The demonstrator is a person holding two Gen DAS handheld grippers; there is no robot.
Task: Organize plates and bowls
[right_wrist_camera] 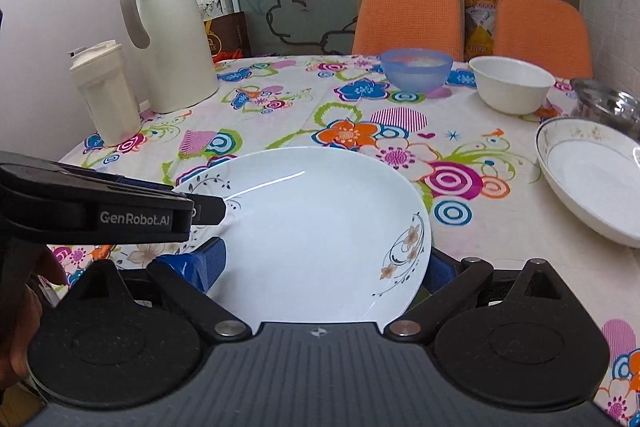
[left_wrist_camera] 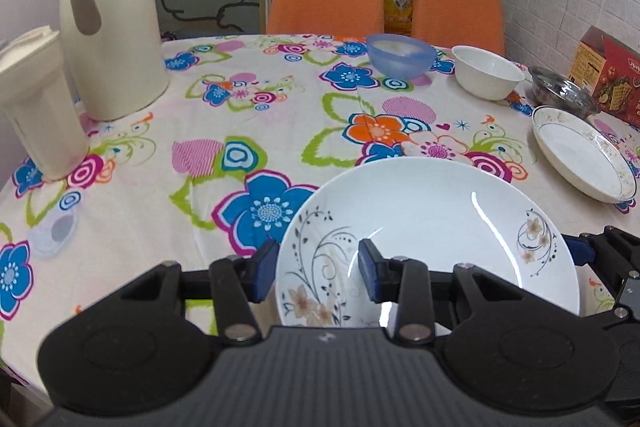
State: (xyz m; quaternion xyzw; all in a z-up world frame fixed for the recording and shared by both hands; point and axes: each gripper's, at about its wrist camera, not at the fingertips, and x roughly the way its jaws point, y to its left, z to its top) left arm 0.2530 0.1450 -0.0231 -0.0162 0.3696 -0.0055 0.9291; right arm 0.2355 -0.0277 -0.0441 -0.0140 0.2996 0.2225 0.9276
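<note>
We see a glossy, glazed white plate [left_wrist_camera: 432,223] on a matt printed cloth tablecloth [left_wrist_camera: 208,131], a translucent blue plastic bowl [left_wrist_camera: 401,55], a shiny metal bowl [left_wrist_camera: 564,93], and matt black plastic gripper fingers [left_wrist_camera: 236,291].

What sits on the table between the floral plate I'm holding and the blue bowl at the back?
Nothing: only bare flowered tablecloth lies between the floral plate and the blue bowl. Both wrist views show it.

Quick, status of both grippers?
Left gripper: shut on the plate rim.
Right gripper: open, straddling the plate, not clamping it.
</note>
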